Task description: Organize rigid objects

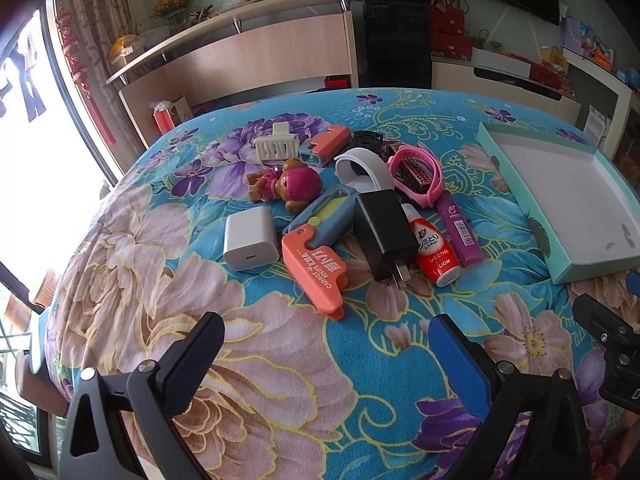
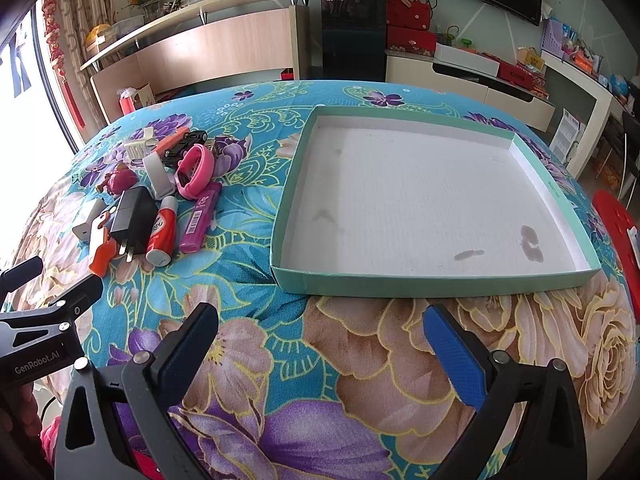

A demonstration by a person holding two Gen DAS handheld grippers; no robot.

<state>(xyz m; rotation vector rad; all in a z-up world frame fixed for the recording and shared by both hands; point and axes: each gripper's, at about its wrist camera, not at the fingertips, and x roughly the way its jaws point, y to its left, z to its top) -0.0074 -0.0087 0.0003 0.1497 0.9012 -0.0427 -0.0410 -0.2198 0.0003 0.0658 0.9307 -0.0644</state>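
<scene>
A pile of small rigid objects lies on the flowered cloth: a white charger (image 1: pixel 250 240), an orange carrot knife (image 1: pixel 316 272), a black plug adapter (image 1: pixel 384 236), a red LION bottle (image 1: pixel 434 250), a purple tube (image 1: pixel 460 232), a pink watch (image 1: pixel 416 172), a pup toy (image 1: pixel 288 186) and a white hair claw (image 1: pixel 278 146). My left gripper (image 1: pixel 326 334) is open and empty, just short of the pile. A shallow teal tray (image 2: pixel 400 284) with a white floor is empty. My right gripper (image 2: pixel 320 326) is open and empty before the tray's near wall.
The pile shows left of the tray in the right wrist view, with the black adapter (image 2: pixel 130 216) among it. The left gripper's body (image 2: pixel 44 320) shows at the left edge. A red stool (image 2: pixel 616 224) stands at the right. Cabinets and shelves stand behind the table.
</scene>
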